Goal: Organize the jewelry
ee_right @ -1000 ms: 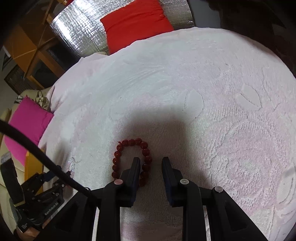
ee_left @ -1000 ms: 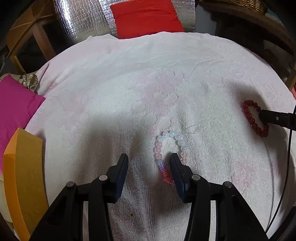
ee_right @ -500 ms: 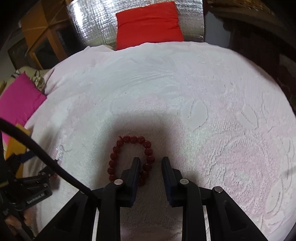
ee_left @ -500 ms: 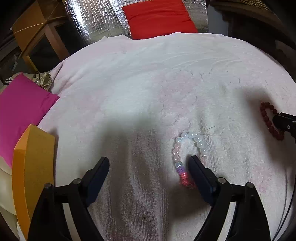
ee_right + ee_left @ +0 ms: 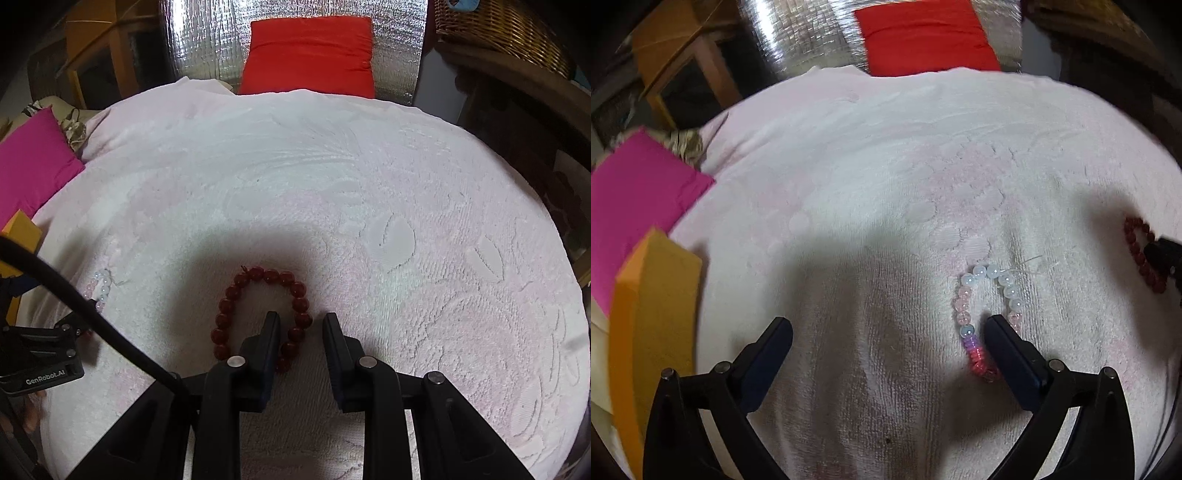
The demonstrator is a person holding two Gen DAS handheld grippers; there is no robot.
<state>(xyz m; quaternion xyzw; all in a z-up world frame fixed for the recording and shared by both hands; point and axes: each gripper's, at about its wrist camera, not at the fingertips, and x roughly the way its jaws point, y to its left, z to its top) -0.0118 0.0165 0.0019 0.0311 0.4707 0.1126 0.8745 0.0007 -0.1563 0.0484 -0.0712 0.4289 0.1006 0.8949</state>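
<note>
The left gripper (image 5: 888, 328) is opening, its jaws wide and pressing nothing; the pastel bead bracelet (image 5: 988, 314) lies on the pink towel (image 5: 886, 166) against its right finger, long axis running away from the camera. The right gripper (image 5: 300, 325) stands narrow, seemingly gripping nothing, its left finger inside the red bead bracelet (image 5: 258, 314). "GenRobot.AI" reads on the left gripper's body.

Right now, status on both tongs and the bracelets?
Left tongs opening, nothing gripped. Pastel bracelet flat on towel. Right tongs narrow, straddling red bracelet, not pinching. Nothing in the way.
</note>
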